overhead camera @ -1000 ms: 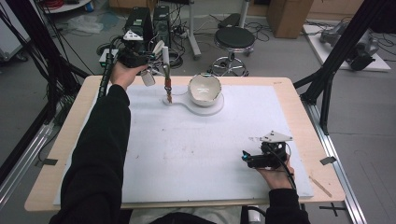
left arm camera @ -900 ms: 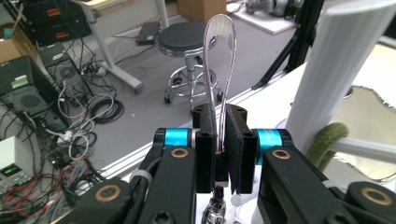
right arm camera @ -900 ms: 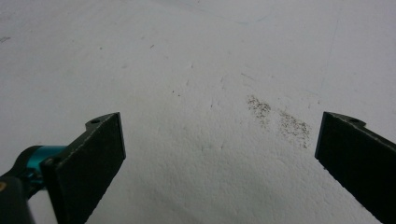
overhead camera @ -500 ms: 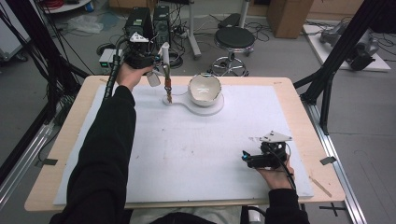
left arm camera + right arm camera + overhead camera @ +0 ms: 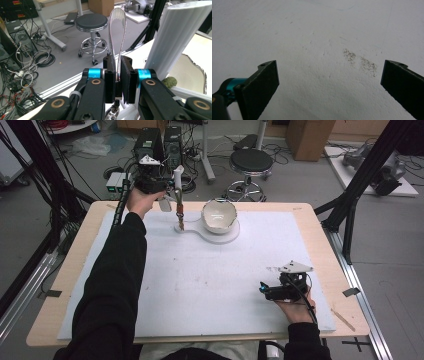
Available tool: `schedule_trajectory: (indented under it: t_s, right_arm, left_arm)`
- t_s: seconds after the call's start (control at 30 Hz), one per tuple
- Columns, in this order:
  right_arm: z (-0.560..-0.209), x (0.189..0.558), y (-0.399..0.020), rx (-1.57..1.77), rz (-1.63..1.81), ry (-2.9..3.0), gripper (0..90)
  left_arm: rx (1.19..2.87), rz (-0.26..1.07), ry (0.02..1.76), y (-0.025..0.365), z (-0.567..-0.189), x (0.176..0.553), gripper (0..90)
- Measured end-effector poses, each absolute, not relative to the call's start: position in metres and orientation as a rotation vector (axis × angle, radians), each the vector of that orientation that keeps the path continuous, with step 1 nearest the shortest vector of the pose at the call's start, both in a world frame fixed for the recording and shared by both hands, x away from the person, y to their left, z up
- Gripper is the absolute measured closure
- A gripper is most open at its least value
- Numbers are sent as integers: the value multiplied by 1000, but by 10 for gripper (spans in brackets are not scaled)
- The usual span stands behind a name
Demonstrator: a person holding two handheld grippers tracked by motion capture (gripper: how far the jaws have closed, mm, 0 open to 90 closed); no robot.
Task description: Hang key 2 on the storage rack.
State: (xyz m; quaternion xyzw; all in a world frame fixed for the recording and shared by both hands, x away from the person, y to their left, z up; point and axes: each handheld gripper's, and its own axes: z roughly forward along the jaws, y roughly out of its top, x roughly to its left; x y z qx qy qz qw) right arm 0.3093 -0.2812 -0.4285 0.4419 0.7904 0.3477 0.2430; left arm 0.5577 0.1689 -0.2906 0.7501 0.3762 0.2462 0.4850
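Note:
My left gripper [image 5: 167,187] is at the table's far left edge, shut on the looped end of shiny metal tongs [image 5: 117,22]. The tongs [image 5: 179,212] hang down, their brownish tips close to the handle of a flat white plate [image 5: 222,236]. On that plate a white bowl [image 5: 218,213] sits tilted. The jaws of the left gripper [image 5: 118,62] press the loop from both sides. A small green lump [image 5: 169,81] lies just beyond them. My right gripper [image 5: 267,291] rests low at the near right, and its jaws [image 5: 332,72] stand wide open over bare white board.
A ribbed white post [image 5: 172,37] stands right beside the left gripper. A white board [image 5: 210,285] covers the wooden table [image 5: 325,230]. Dark specks [image 5: 359,60] mark the board ahead of the right gripper. A stool [image 5: 251,162] and cables lie on the floor beyond the far edge.
The left hand has shifted slightly to the right along the far edge, and the tongs stay hanging at the same spot. The right hand has not moved.

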Motion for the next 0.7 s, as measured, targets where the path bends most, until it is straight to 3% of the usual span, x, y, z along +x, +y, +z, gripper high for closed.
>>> schedule_trajectory:
  t_s: [0.7]
  right_arm:
    - [-429, 310, -280, 1205, 948, 2166, 7]
  left_arm:
    - [1809, 491, 959, 173, -297, 561, 816]
